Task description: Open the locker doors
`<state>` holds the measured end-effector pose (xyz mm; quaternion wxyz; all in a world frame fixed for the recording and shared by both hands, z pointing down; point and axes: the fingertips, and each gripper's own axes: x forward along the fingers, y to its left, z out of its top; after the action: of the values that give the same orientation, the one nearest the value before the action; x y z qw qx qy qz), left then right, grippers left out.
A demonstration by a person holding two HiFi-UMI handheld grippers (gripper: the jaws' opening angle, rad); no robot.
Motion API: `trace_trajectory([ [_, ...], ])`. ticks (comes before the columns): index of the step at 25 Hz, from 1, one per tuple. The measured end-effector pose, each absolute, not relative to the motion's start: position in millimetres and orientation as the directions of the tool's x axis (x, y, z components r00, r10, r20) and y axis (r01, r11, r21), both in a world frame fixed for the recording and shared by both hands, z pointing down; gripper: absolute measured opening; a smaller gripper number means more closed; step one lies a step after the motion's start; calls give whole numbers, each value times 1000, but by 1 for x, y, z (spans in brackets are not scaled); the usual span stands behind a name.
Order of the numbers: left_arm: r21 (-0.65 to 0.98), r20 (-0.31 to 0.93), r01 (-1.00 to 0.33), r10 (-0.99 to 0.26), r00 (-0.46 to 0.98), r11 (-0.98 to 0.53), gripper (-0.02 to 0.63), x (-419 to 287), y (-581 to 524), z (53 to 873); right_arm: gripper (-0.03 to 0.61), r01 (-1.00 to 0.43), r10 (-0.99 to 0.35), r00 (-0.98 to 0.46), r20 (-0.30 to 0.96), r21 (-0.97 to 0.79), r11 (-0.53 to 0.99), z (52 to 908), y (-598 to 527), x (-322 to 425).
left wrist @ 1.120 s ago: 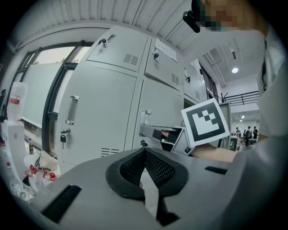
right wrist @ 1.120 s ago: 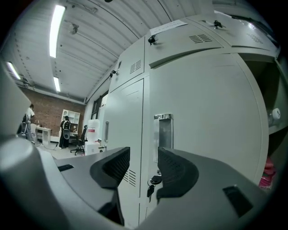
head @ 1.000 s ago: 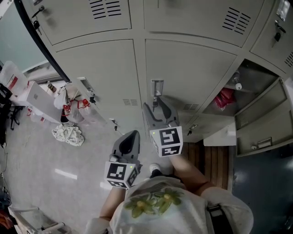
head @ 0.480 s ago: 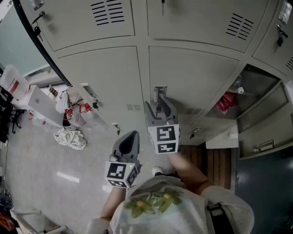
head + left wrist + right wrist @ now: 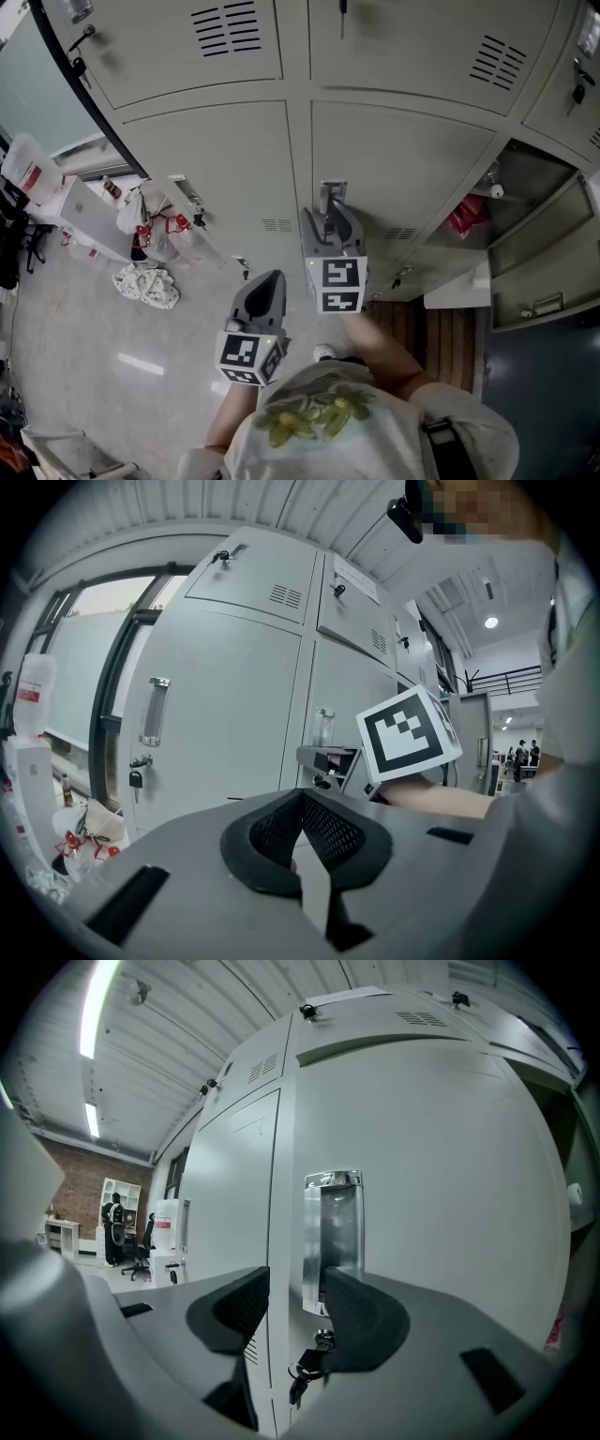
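The closed locker door (image 5: 403,169) is dead ahead of the right gripper (image 5: 330,225), and its metal handle (image 5: 334,1232) stands upright just past the fingertips, in line with the gap between them. The right gripper's jaws are apart, a moderate gap, nothing clamped. The right-hand finger (image 5: 361,1312) covers the handle's lower corner, but whether it touches the metal I cannot tell. Below that finger, a bunch of keys (image 5: 307,1371) dangles from the lock. Beyond the left-hand finger the neighbouring door (image 5: 230,1204) is closed too.

From the head view, the handle (image 5: 332,195) sits right at the tips of the right gripper, the marker cube (image 5: 339,284) trailing behind.

The left gripper (image 5: 270,279) hangs lower and to the left, well back from the doors. Its jaws are pressed together with nothing between them, the mesh pads (image 5: 323,829) meeting in a point. Ahead of its fingertips and to the right, the other gripper's cube (image 5: 409,735) shows; off to their left, another closed door carries its own handle (image 5: 156,710).

Far to the right of both grippers an open locker (image 5: 530,202) gapes, something red (image 5: 462,214) inside. To the left, bags (image 5: 145,211) and a crumpled cloth (image 5: 142,281) lie on the floor.
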<state>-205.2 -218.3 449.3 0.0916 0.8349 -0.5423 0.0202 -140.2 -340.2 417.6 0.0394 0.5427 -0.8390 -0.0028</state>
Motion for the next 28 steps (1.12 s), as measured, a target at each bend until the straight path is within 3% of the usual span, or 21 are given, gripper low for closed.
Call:
trace_trajectory([
  [10,132,134,-907,-900,415,-399,28,-207,-219,452,177,-923,-926,-370,73,85,375,419,-344,-142],
  [15,139,137,-907,-899,416,-398,28,-208,-217,454,130,-932,-936,-344,72,94,350,419,-342,-137],
  [28,137,132,-905,-898,420,-403,28,-206,-207,452,124,-934,-938,-340,68,91,346,419,-332,-136],
])
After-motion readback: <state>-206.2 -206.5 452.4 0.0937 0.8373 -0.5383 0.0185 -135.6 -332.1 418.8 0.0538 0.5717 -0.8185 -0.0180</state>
